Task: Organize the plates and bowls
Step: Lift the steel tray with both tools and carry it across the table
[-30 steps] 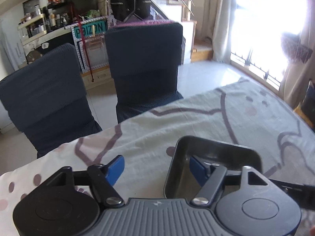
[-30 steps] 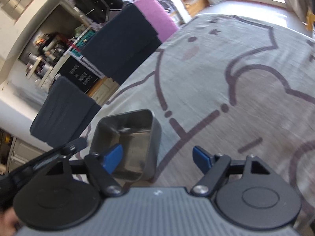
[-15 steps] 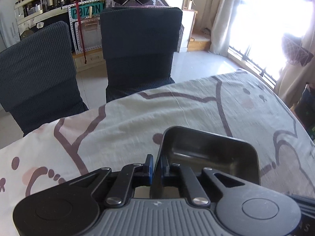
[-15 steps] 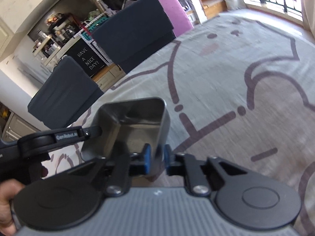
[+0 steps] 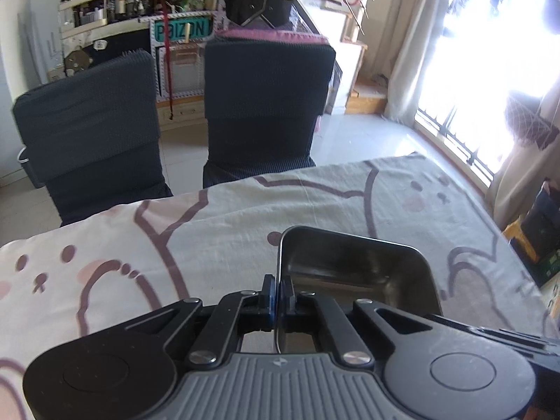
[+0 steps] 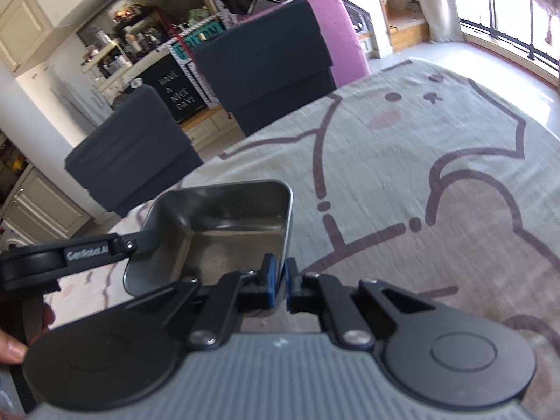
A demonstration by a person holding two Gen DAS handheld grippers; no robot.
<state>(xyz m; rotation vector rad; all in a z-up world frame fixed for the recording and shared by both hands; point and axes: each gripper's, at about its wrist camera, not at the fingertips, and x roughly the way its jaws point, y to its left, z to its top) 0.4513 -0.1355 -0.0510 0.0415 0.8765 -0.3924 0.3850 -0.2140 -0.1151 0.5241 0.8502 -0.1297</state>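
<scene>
A square metal bowl point(image 5: 357, 273) sits above the cartoon-print tablecloth point(image 5: 217, 231), gripped from two sides: the left gripper point(image 5: 279, 292) is clenched on the bowl's left wall, and the right gripper point(image 6: 278, 278) is clamped on its right wall near the near corner. Whether the bowl's base touches the cloth cannot be told, since both gripper bodies hide its near side and underside. Beyond the bowl stand two dark covered chairs point(image 5: 266, 105), and the window point(image 5: 490, 70) is washed out by glare.

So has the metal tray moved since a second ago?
Yes. The metal tray, clamped by both tongs, has risen off the tablecloth.
</scene>
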